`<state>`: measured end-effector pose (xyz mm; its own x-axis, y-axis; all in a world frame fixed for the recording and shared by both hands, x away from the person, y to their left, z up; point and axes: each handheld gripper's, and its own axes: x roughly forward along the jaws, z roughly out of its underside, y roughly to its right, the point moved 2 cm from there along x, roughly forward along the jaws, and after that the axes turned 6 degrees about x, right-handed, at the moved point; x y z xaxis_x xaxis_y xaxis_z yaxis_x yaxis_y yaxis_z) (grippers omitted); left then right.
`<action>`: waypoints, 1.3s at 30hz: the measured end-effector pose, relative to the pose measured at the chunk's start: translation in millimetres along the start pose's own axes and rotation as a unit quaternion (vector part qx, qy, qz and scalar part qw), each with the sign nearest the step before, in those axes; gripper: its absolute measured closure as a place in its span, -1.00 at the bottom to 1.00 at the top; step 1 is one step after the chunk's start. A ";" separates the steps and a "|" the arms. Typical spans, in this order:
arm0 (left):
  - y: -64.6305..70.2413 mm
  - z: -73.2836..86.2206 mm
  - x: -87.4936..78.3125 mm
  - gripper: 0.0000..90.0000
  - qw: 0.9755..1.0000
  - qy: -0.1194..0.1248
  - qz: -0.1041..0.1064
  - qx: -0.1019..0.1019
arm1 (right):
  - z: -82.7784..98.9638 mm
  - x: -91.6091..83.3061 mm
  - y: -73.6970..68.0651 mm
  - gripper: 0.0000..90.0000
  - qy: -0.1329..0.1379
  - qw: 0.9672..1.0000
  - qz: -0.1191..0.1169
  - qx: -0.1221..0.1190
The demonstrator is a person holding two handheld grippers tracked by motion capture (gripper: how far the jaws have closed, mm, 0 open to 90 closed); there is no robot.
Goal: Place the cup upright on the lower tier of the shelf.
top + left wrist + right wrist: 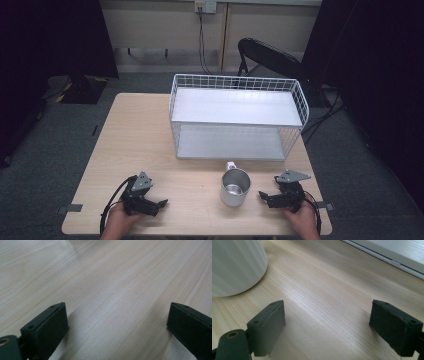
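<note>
A fixed high camera looks forward and down over a light wood table (145, 145), taking in its whole top, with a white wire rack (237, 117) toward twelve o'clock. The left gripper view sits very low and close, facing bare wood grain (112, 285). The right gripper view, equally low, shares the table with the high view, plus a metal mug (235, 265) at its ten o'clock and the rack's base (392, 255) at two o'clock.
</note>
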<state>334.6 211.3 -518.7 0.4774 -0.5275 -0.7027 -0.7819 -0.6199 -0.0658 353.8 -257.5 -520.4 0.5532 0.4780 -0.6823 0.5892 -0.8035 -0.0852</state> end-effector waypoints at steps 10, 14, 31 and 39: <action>0.1 0.2 -0.2 -0.94 1.000 -0.001 0.002 -0.003 | 1.2 -1.2 -1.7 -0.72 0.002 1.000 0.007 0.009; 0.1 0.2 0.2 -0.94 1.000 0.001 0.000 -0.003 | -1.7 -3.8 -4.3 -0.64 -0.020 0.999 0.022 0.021; 0.3 0.2 -0.2 -0.95 1.000 -0.001 -0.002 -0.003 | -33.2 -31.6 -15.1 -0.53 -0.020 0.998 0.005 0.054; 0.2 0.2 -0.2 -0.95 1.000 -0.001 -0.002 -0.003 | -49.8 -40.5 -18.1 -0.52 -0.016 0.998 0.003 0.053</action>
<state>334.3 211.4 -518.8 0.4800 -0.5241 -0.7035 -0.7775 -0.6256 -0.0643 350.1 -244.6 -455.1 0.5363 0.4621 -0.7063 0.5191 -0.8404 -0.1557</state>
